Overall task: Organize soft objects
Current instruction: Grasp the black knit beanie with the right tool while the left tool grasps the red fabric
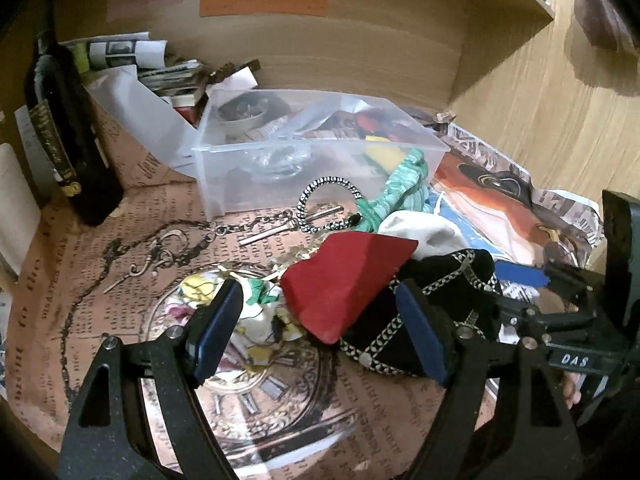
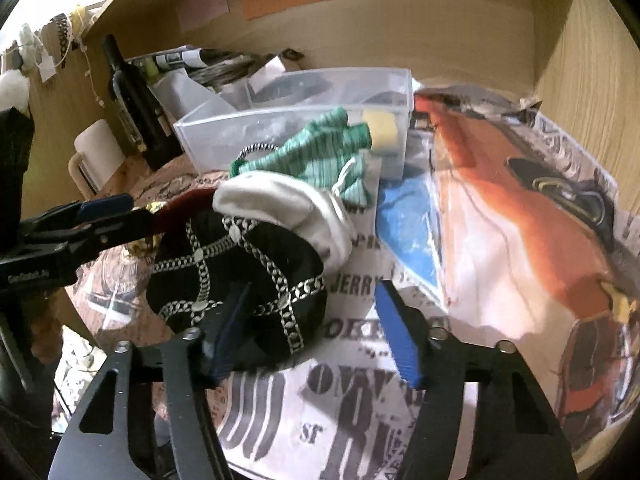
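Note:
A pile of soft things lies on the papered shelf floor: a red felt piece (image 1: pixel 348 280), a black cap with silver chain trim (image 1: pixel 436 312) (image 2: pixel 240 264), a white cloth (image 1: pixel 424 232) (image 2: pixel 288 208), a green striped cloth (image 1: pixel 396 192) (image 2: pixel 320 152) and a floral fabric (image 1: pixel 256 312). My left gripper (image 1: pixel 320 328) is open, its fingers either side of the red piece and floral fabric. My right gripper (image 2: pixel 312 328) is open, its left finger (image 2: pixel 228 332) against the black cap. Each gripper shows at the edge of the other's view.
A clear plastic bin (image 1: pixel 320 148) (image 2: pixel 292 120) holding a yellow item stands behind the pile. A dark bottle (image 1: pixel 68 136) and a white mug (image 2: pixel 96 156) stand at left. A chain (image 1: pixel 192 236), a beaded ring (image 1: pixel 328 208), stacked papers (image 1: pixel 132 56) and wooden shelf walls surround.

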